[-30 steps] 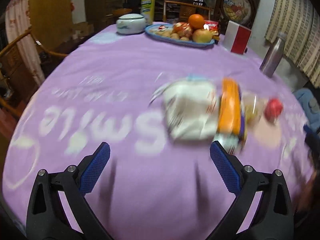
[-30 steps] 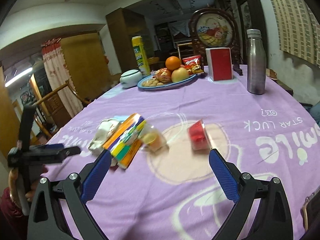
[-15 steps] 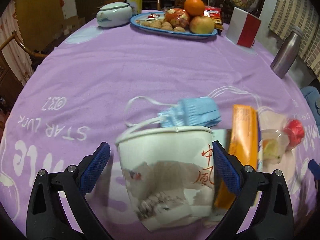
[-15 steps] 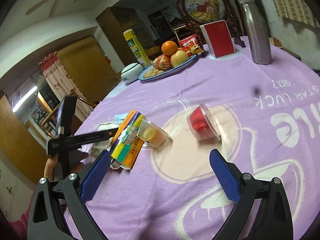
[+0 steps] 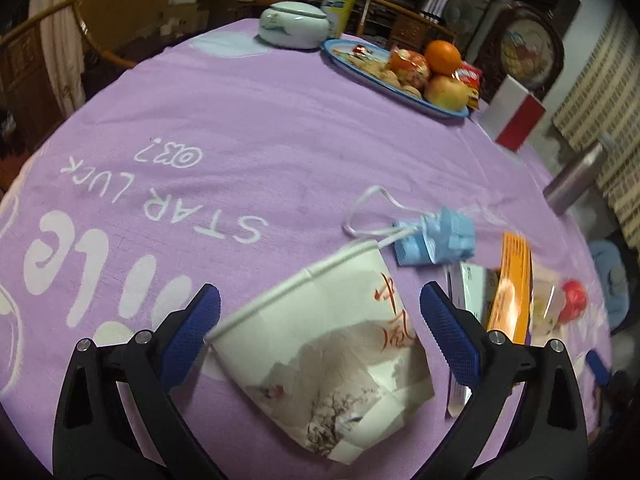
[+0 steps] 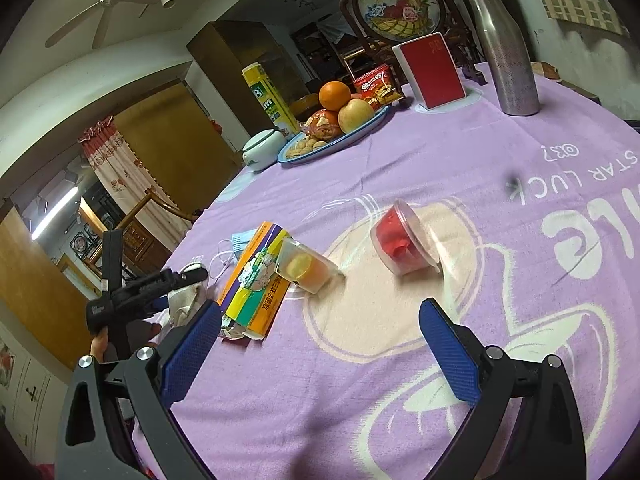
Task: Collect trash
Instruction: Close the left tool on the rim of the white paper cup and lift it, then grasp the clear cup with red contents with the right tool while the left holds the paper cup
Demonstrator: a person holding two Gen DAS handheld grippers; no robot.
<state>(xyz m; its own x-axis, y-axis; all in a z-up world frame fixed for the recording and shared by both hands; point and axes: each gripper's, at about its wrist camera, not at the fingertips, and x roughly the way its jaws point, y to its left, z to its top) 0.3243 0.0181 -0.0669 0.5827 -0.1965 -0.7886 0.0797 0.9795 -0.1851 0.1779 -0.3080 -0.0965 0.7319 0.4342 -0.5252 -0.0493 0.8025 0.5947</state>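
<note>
On the worktop point(image 5: 280, 140), covered with a purple cloth, the left claw point(image 5: 320, 322) stands wide apart around a flattened paper cup point(image 5: 328, 356) that lies on its side; the blue pads do not press it. Just beyond the cup lies a crumpled blue face mask point(image 5: 436, 236) with white loops. To the right of it is an orange box point(image 5: 512, 280), then a clear plastic cup point(image 6: 306, 266) with yellow content, tipped over and touching the box. Further right lies a clear cup with red content point(image 6: 404, 240), also on its side. The right claw point(image 6: 320, 354) is released too, holding nothing, near this cup. Far behind stand a blue fruit plate point(image 6: 360, 128), a red box point(image 6: 436, 70) and a steel bottle point(image 6: 504, 48).
</note>
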